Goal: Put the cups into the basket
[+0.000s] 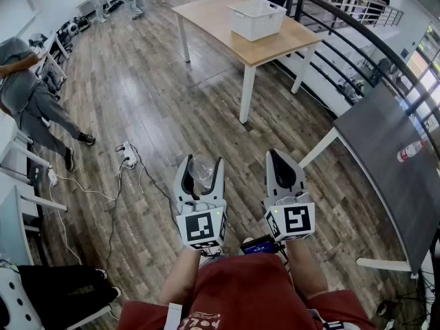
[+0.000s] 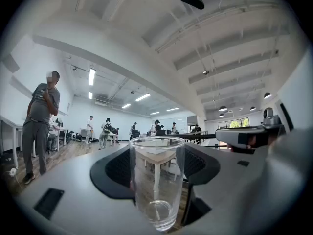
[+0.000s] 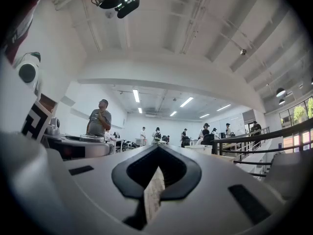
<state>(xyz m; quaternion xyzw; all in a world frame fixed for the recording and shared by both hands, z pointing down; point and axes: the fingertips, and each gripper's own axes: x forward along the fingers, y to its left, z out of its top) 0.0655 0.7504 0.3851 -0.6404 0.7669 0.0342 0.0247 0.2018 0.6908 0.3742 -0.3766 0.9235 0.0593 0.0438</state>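
The left gripper [image 1: 203,165] is holding 1 clear glass cup [image 2: 156,180] upright, its fingers [image 2: 113,169] standing fairly wide apart and pressing on the cup's 2 sides. The cup is hanging in the air above the wood floor [image 1: 137,95], in front of the person. Just beside it, the right gripper [image 1: 284,163] is pointing the same way, its fingers [image 3: 132,173] meeting tip to tip and gripping nothing. The white basket [image 1: 256,18] is sitting well apart from both, on the wooden bench [image 1: 206,16], nearer its far edge.
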